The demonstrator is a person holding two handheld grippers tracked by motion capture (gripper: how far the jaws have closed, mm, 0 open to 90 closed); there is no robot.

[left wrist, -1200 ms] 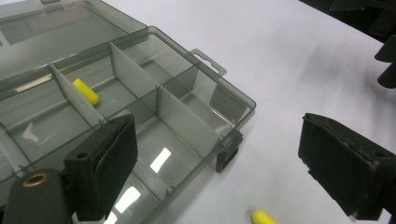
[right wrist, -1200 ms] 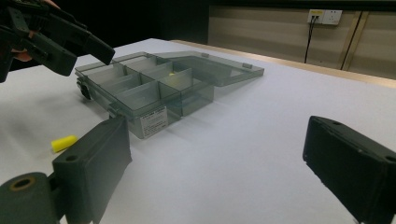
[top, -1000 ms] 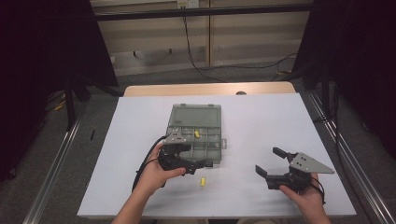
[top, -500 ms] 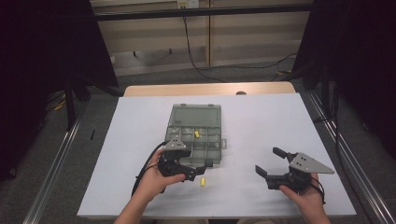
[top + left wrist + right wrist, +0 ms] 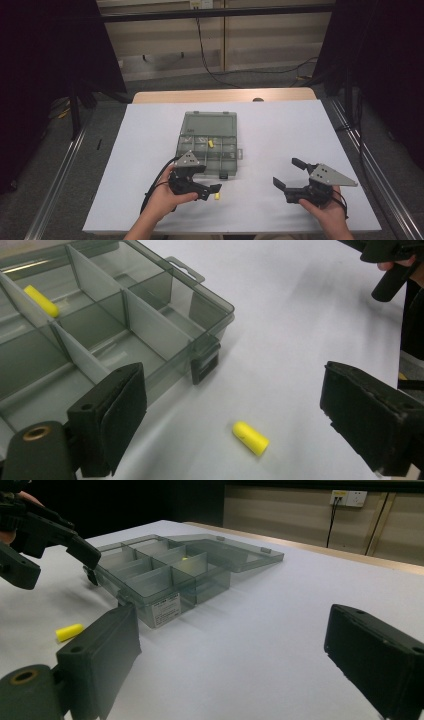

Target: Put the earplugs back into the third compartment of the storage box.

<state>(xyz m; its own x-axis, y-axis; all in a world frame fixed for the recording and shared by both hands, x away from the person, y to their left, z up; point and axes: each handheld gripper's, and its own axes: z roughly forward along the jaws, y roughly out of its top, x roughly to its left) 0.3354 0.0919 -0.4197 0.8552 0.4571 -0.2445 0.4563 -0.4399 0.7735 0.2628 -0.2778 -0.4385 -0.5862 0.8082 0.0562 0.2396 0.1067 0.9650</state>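
Change: your left gripper (image 5: 216, 188) crept nearer the yellow capsule (image 5: 250, 438); the right gripper (image 5: 285, 175) stayed.
Capsule: lay on the white table (image 5: 280, 130), just beside the compartment box (image 5: 207, 145).
Jaws: both pairs wide, empty.
Advice: you needed to straddle its short axis.
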